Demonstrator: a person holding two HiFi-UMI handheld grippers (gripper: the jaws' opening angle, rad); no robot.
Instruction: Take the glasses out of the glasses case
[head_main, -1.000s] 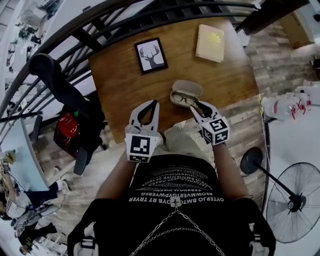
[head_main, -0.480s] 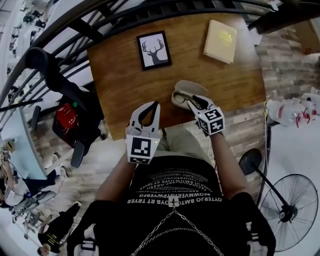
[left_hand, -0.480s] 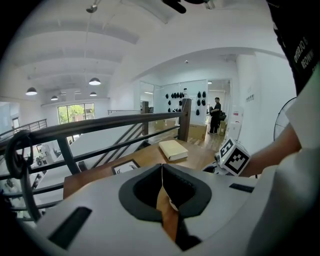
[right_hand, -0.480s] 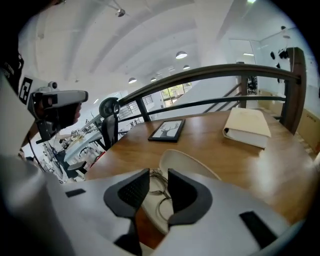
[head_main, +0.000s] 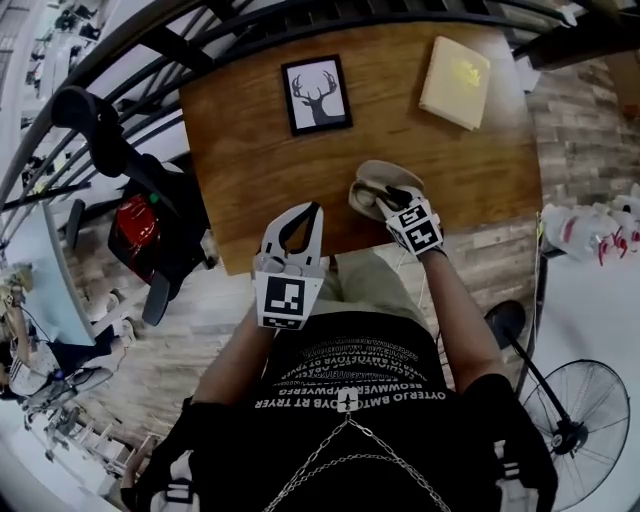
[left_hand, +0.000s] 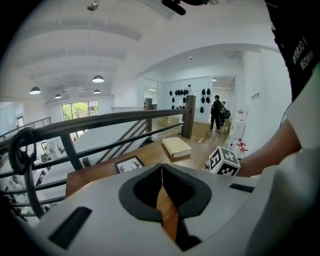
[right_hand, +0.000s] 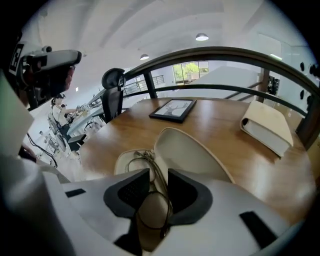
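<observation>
The glasses (right_hand: 144, 155) lie lengthwise between the right gripper's (right_hand: 159, 175) parted, unclenched fingers, inside the open glasses case (right_hand: 192, 150). The left gripper (left_hand: 161, 167), fingers closed on nothing, hangs well short of the case.

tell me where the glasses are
In the right gripper view, the glasses lie in the open case near the front edge of the table, between the open right tongs, with the deer picture and book farther back.
</observation>
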